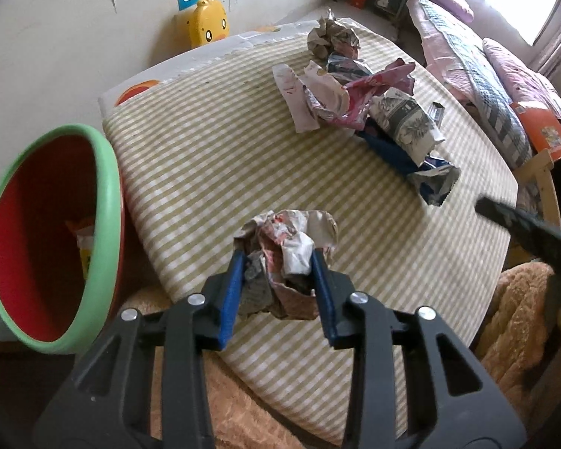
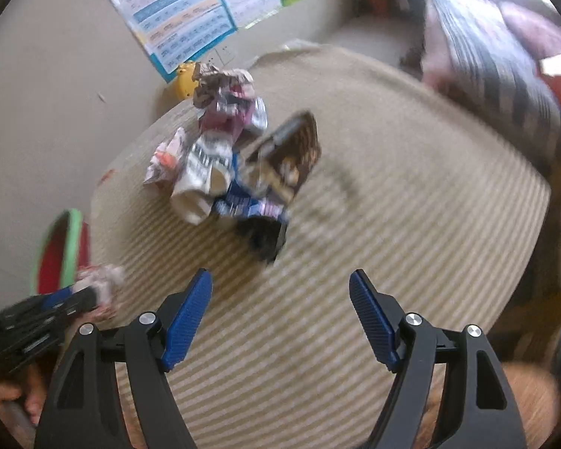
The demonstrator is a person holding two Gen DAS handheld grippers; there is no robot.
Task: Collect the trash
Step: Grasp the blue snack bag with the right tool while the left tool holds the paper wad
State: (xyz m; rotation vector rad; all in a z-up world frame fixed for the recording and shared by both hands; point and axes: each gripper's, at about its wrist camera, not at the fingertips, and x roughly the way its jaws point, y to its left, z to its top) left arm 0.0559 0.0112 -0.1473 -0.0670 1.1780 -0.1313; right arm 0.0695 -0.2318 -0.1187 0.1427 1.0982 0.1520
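Note:
My left gripper is shut on a crumpled paper wad, held a little above the striped tablecloth. Both blue pads press its sides. A red bin with a green rim stands to the left of the table; some trash lies inside. A pile of crumpled wrappers and papers lies further back on the cloth. In the blurred right wrist view my right gripper stands open over bare cloth, just short of the same trash pile. The left gripper with its wad shows at the left edge, near the bin.
A yellow duck-shaped stool stands behind the table by the wall. A bed with pink and checked bedding runs along the right. A fuzzy orange blanket lies below the table's near edge. Posters hang on the wall.

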